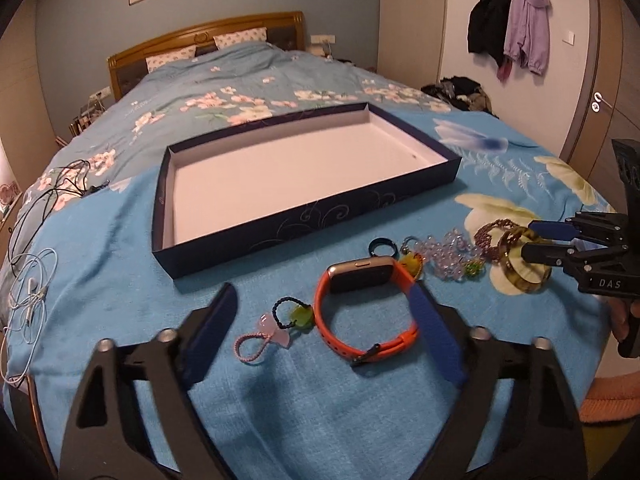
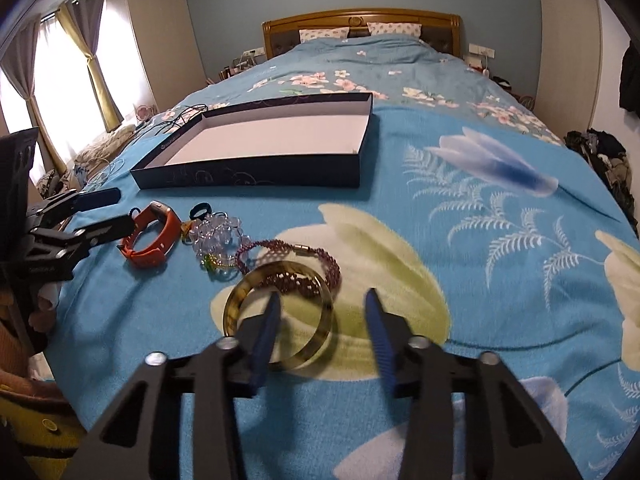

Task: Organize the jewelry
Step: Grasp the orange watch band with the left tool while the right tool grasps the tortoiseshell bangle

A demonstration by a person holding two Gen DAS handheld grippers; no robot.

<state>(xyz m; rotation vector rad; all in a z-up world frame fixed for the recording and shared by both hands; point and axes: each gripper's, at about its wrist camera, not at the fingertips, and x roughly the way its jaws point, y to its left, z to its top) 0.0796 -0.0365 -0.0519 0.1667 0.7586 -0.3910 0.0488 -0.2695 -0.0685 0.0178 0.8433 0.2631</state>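
The right claw (image 2: 322, 320), part-open, straddles the near rim of the translucent amber bangle (image 2: 280, 316) flat on the bed; left claw (image 1: 324, 308), open, brackets the orange-strapped smartwatch (image 1: 362, 308).

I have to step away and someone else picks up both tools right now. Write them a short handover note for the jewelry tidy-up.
Left tool: open, fingers either side of the orange watch, not gripping it.
Right tool: open, one finger inside the amber bangle, not clamped.
Box: on the bed, empty.
Still on the bedspread: maroon beaded bracelet, clear bead bracelet, dark ring, two small charm loops.
Done: nothing is in the box.
Left: grip the watch and bangle, put them in the box, then the rest.
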